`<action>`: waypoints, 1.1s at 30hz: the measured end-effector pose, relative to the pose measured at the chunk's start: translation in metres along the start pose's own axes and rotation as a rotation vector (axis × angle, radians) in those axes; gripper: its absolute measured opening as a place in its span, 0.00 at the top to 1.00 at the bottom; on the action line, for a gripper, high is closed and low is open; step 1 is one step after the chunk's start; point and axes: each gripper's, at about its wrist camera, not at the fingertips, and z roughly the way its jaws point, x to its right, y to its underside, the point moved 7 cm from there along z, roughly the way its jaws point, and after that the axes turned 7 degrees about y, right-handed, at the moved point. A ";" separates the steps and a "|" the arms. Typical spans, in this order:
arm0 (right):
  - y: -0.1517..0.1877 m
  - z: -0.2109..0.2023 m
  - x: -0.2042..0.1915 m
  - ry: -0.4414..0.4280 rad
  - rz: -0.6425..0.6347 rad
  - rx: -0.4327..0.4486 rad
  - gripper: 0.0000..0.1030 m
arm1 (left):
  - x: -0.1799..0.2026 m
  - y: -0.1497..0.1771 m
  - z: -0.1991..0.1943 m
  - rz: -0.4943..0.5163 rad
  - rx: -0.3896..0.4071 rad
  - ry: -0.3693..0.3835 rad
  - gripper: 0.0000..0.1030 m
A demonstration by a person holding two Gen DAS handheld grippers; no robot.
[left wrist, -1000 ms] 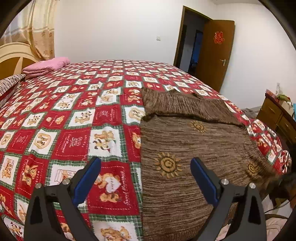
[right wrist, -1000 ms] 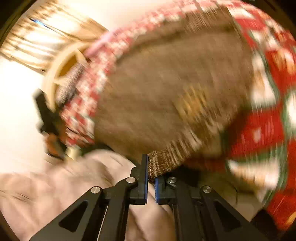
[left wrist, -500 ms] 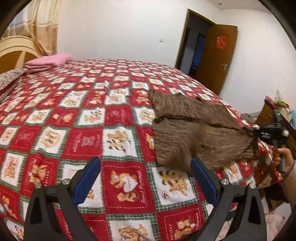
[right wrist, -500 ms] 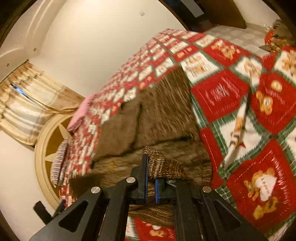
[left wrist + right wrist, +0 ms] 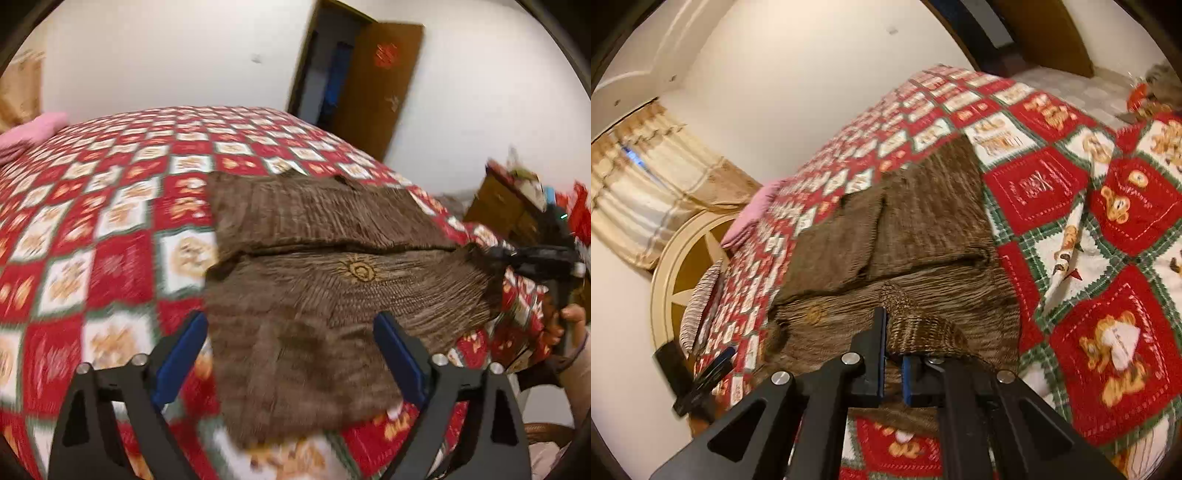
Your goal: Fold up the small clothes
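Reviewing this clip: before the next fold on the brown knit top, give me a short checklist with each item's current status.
1. Right tongs gripping the brown knit top at its edge: ok, fabric sits between nearly closed jaws.
2. Left tongs free to take a second corner: ok, wide open, nothing between them, having just narrowed slightly.
3. Top lying flat on the quilt: not ok, near part lifted and bunched.
4. Upper section already folded over: ok.
5. Left corner within reach: cannot tell.

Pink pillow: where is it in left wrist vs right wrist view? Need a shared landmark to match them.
Left wrist: pink pillow at the far left edge, on the far end of the quilt.
Right wrist: pink pillow left of centre, by the round headboard.
Shared landmark: the sun motif on the brown garment.
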 end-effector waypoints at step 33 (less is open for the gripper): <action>-0.008 -0.037 0.008 -0.016 0.009 0.167 0.27 | 0.000 0.005 0.061 -0.031 -0.108 0.065 0.59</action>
